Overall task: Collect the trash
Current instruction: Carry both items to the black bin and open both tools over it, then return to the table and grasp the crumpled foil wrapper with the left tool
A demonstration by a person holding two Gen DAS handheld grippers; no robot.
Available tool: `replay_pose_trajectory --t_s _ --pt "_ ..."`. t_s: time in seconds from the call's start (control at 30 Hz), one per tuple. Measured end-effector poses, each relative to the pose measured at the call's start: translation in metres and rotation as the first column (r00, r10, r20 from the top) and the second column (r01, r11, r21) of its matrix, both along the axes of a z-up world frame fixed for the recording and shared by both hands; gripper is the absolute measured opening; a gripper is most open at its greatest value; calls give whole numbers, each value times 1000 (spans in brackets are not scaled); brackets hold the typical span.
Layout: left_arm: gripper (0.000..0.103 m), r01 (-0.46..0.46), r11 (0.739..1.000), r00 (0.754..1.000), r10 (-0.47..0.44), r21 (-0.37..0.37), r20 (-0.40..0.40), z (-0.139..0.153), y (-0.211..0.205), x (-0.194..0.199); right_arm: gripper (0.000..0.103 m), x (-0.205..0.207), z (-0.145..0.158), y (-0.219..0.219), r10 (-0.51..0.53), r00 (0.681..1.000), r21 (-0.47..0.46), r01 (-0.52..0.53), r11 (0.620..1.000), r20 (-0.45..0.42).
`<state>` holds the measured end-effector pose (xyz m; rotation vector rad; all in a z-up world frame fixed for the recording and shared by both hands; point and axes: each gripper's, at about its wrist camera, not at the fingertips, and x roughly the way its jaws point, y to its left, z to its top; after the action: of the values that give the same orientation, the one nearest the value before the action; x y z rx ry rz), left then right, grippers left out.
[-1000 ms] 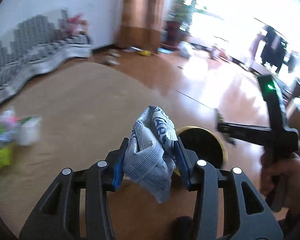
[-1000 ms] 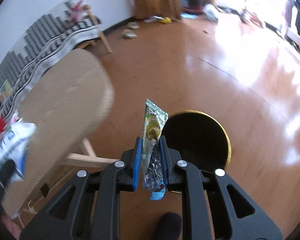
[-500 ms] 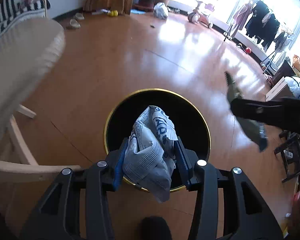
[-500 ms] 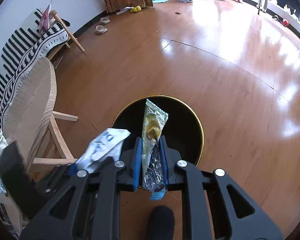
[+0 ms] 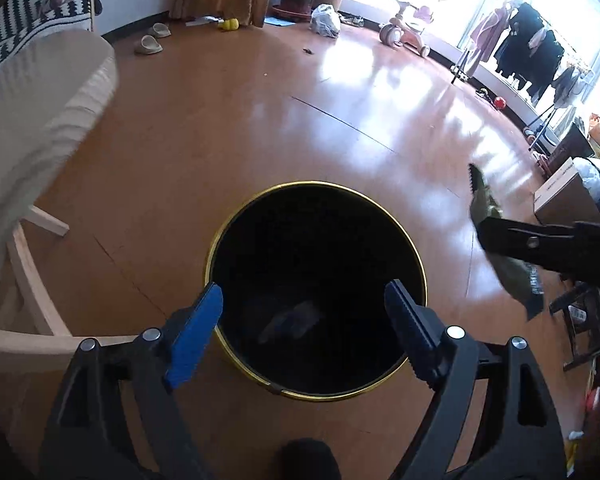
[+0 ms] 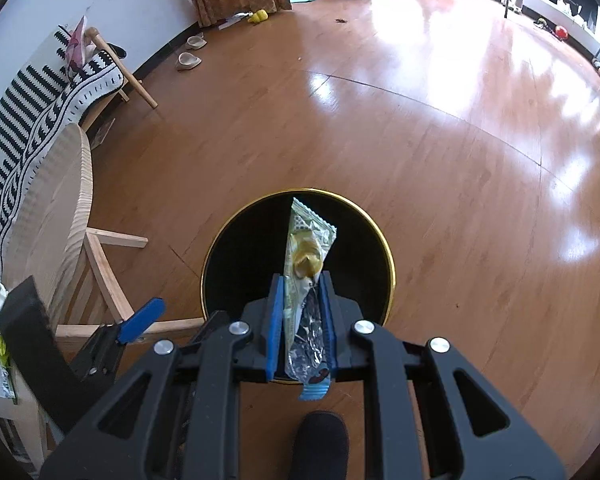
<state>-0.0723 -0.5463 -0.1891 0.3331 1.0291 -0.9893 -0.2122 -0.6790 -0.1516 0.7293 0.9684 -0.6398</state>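
Two grippers: over round black gold-rimmed bin (image 5: 316, 216).
Left gripper (image 5: 304, 312): spread wide, empty.
Right gripper (image 6: 300, 320): clamped on crinkly foil wrapper (image 6: 306, 252).
Bin contents: pale crumpled bag (image 5: 290, 322).

No readable text, brand, number or sign appears anywhere; the printing on the crinkled green-and-yellow plastic snack wrapper (image 6: 306, 264) is too small and blurred to make out.

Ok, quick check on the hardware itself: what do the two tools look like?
Both match. The left tool and right tool have black plastic linkage arms with triangular cut-outs, silver round pivot bolts, and blue ribbed pads lining the fingers. No cables, sleeves or printed markings show.
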Motion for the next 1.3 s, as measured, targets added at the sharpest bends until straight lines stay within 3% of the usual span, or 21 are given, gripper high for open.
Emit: replay_pose_trajectory --t_s 0.3,0.37,0.4,0.43,0.6,0.83,1.0,1.07,1.17,1.3 --pt "86 6 997 1000 -4 -72 17 61 47 -1 21 14 -2 3 14 1000 9 -14 1000 2" --pt "87 10 996 999 -7 -89 31 76 60 -4 44 18 0 3 13 1000 -6 -13 1000 -8" --pt "88 13 995 999 -9 -99 40 85 68 -5 68 19 1 4 8 1000 -12 -8 1000 -2" --pt "89 15 994 999 -10 -107 48 90 77 -5 76 19 4 6 -2 1000 -22 2 1000 7" --pt "91 -14 991 994 28 -132 104 129 128 0 76 31 15 16 -3 999 -17 4 1000 39" --pt "92 -159 980 965 180 -122 190 164 226 37 76 90 53 85 145 982 -49 -140 989 120" --pt "92 -328 937 911 347 -117 224 178 316 75 76 148 89 175 339 925 -107 -324 940 171" --pt "92 -406 906 874 423 -119 239 181 359 91 76 167 100 216 417 891 -136 -397 908 182" --pt "92 -519 847 810 531 -120 247 187 419 117 76 190 113 276 516 835 -163 -491 856 193" --pt "92 -658 747 704 656 -96 274 183 507 146 76 221 119 355 630 758 -200 -600 775 169"
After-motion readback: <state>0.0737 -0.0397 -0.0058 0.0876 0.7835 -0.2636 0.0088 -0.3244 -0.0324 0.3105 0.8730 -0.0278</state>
